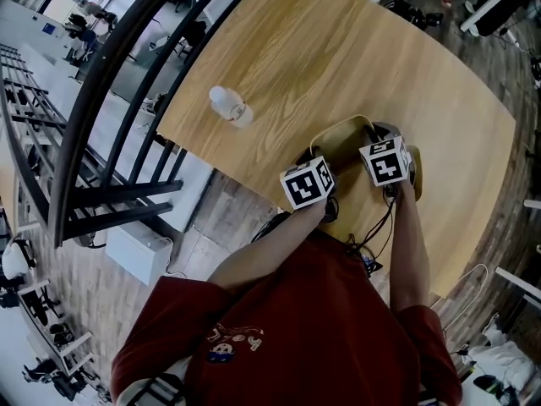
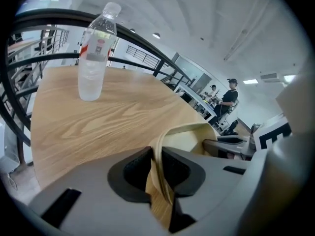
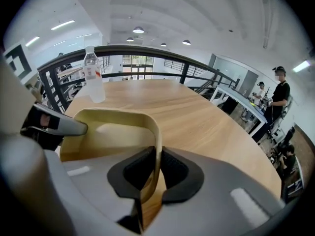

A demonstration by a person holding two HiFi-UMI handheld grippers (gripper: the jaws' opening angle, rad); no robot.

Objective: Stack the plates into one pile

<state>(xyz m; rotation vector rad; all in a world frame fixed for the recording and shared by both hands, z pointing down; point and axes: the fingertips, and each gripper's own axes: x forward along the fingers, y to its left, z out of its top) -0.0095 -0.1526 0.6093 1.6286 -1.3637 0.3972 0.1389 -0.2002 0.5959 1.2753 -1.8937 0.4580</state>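
Both forearms reach forward and down from the red-sleeved shoulders, the left forearm [image 1: 270,248] angling in toward 1 o'clock and the right forearm [image 1: 407,244] running almost straight to 12 o'clock. Their marker cubes sit close side by side over the near edge of the wooden table [image 1: 338,49].

Between them is a cream plate [image 1: 345,135] with a raised rim and rounded corners, near the table's 6 o'clock edge. Whether it rests on the wood cannot be told. The left gripper [image 2: 156,156] takes the plate at about 8 o'clock and the right gripper [image 3: 156,162] at about 4 o'clock.

The head view hides the jaws under the cubes. Each gripper view shows its own dark pads clamped on the plate's thin rim, which stands on edge between them. In the left gripper view the rim reads as two thin edges lying together.

A clear water bottle [image 1: 230,106] stands at 10 o'clock from the plate, well apart. The gripper views show it upright, with a white cap and a red label. They also show a person in black [image 3: 279,90] standing beyond the table, out of the head view.
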